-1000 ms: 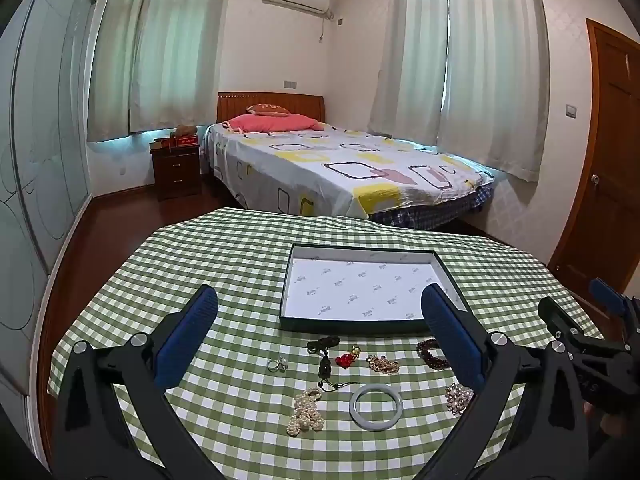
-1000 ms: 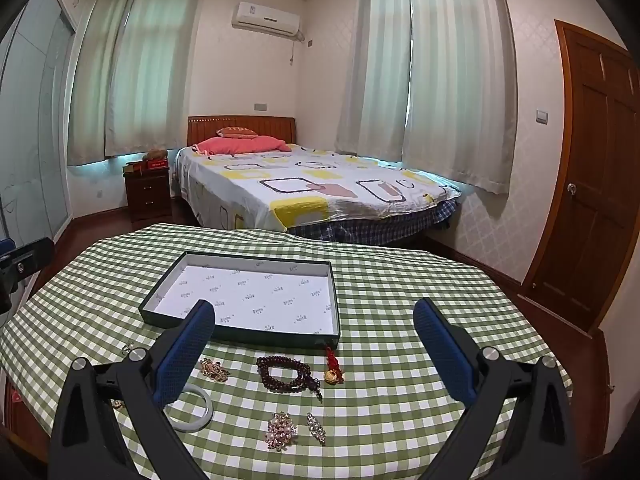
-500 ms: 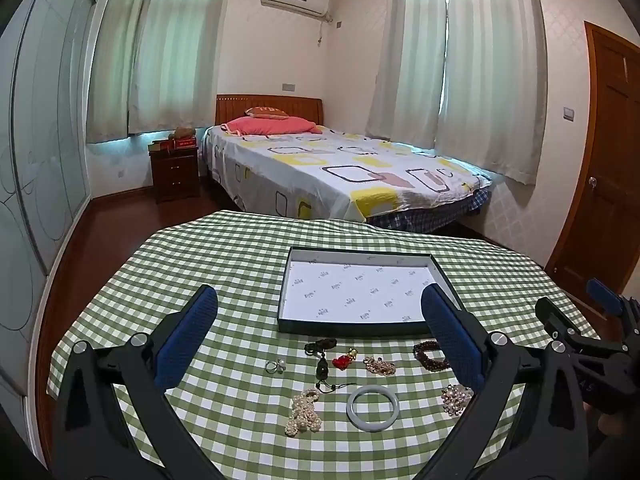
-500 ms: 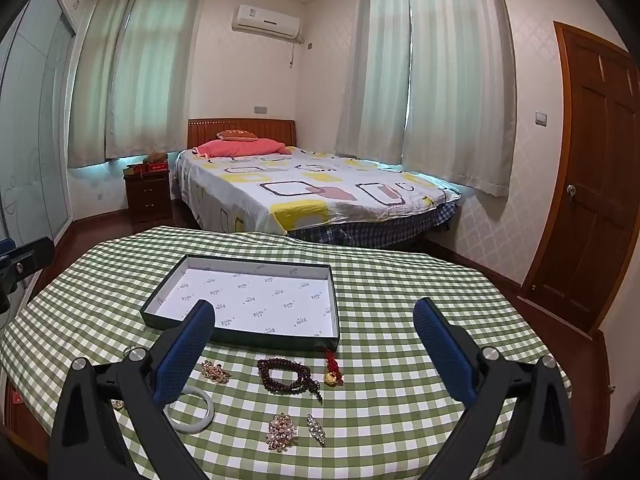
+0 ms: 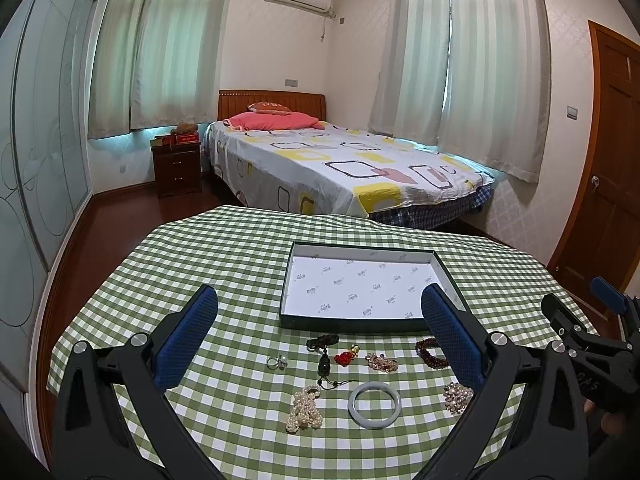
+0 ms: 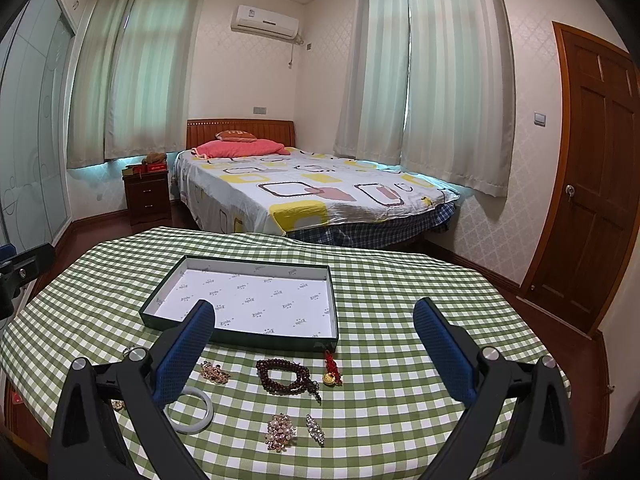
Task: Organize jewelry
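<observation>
A shallow dark box [image 5: 348, 323] [image 6: 244, 339] with a white printed lining lies on the green checked tablecloth, nothing in it. In front of it lie loose pieces: a pale jade bangle [image 5: 374, 404] [image 6: 202, 416], a pearl string [image 5: 305, 407], a ring [image 5: 277, 362], a dark pendant on a cord [image 5: 324, 366], a red charm [image 5: 346, 357] [image 6: 331, 370], a dark bead bracelet [image 5: 430, 354] [image 6: 288, 377] and rhinestone brooches [image 6: 281, 432] [image 5: 456, 396]. My left gripper [image 5: 318, 334] hovers open above the pieces. My right gripper [image 6: 314, 340] is also open, holding nothing.
The table [image 5: 224, 256] is round, its edge dropping off on all sides. Beyond it stand a bed [image 5: 340, 168], a nightstand [image 5: 176, 166] and curtained windows. A wooden door [image 6: 592, 200] is at the right. The right gripper's body [image 5: 592, 348] shows at the left view's right edge.
Both views have shifted slightly, with the table and box sitting a little lower in frame. Both grippers stay open and no piece of jewelry has moved.
</observation>
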`<action>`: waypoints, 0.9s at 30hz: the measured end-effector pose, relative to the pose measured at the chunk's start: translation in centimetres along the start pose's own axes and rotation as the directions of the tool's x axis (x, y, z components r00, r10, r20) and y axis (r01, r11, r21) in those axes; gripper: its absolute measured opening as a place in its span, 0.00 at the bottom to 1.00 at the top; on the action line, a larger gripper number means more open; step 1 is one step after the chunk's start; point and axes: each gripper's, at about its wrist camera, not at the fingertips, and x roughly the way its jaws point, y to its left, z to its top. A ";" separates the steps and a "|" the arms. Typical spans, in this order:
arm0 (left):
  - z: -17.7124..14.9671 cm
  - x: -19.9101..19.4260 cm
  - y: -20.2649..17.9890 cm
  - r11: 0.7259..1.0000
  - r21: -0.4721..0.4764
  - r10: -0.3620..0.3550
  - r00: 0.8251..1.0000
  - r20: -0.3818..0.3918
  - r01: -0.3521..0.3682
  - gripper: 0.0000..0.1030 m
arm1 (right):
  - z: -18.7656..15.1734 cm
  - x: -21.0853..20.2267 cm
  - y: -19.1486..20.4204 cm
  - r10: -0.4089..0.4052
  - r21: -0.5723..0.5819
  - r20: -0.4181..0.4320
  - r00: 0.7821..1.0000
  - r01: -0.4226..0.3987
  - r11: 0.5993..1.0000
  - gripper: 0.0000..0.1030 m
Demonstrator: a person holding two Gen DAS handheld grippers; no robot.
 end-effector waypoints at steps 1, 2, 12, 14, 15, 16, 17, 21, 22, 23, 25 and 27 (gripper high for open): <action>0.0 0.0 0.0 1.000 0.000 0.000 1.000 0.000 0.000 0.96 | 0.0 0.0 0.0 0.000 0.000 0.000 1.000 0.000 1.000 0.94; 0.0 0.0 0.0 1.000 0.000 -0.001 1.000 0.000 0.001 0.96 | 0.0 0.0 0.1 0.000 -0.001 0.000 1.000 0.000 1.000 0.94; -0.2 0.1 0.0 1.000 -0.001 0.001 1.000 0.003 -0.001 0.96 | 0.3 -0.1 -0.2 -0.001 0.002 0.002 1.000 0.001 1.000 0.94; -0.2 0.2 0.1 1.000 -0.002 0.000 1.000 0.001 0.000 0.96 | 0.4 -0.1 -0.2 0.000 0.002 0.000 1.000 0.000 1.000 0.94; -0.2 0.1 0.1 1.000 -0.002 0.000 1.000 0.001 0.000 0.96 | 0.3 -0.1 -0.2 0.000 0.002 0.002 1.000 0.000 1.000 0.94; -0.3 0.2 0.1 1.000 -0.003 0.001 1.000 0.001 -0.001 0.96 | 0.3 -0.1 -0.2 -0.001 0.002 0.002 1.000 0.001 1.000 0.94; -0.3 0.2 0.1 1.000 -0.002 0.001 1.000 0.001 -0.001 0.96 | 0.3 -0.1 -0.2 -0.001 0.002 0.001 1.000 0.001 1.000 0.94; -0.3 0.2 0.2 1.000 -0.003 0.002 1.000 0.000 -0.002 0.96 | 0.3 0.0 -0.2 -0.001 0.002 0.001 1.000 0.001 1.000 0.94; -0.3 0.2 0.2 1.000 -0.003 0.003 1.000 -0.002 -0.003 0.96 | 0.3 0.0 -0.2 0.000 0.001 0.001 1.000 0.000 1.000 0.94; -0.3 0.2 0.2 1.000 -0.004 0.003 1.000 -0.002 -0.003 0.96 | 0.3 0.0 -0.2 -0.001 0.002 0.001 1.000 0.001 1.000 0.94; -0.4 0.2 0.3 1.000 -0.005 0.004 1.000 -0.003 -0.004 0.96 | 0.3 0.0 -0.2 0.000 0.001 0.002 1.000 0.000 1.000 0.94; -0.4 0.2 0.3 1.000 -0.005 0.004 1.000 -0.002 -0.004 0.96 | 0.3 0.0 -0.2 0.000 0.002 0.002 1.000 0.000 1.000 0.94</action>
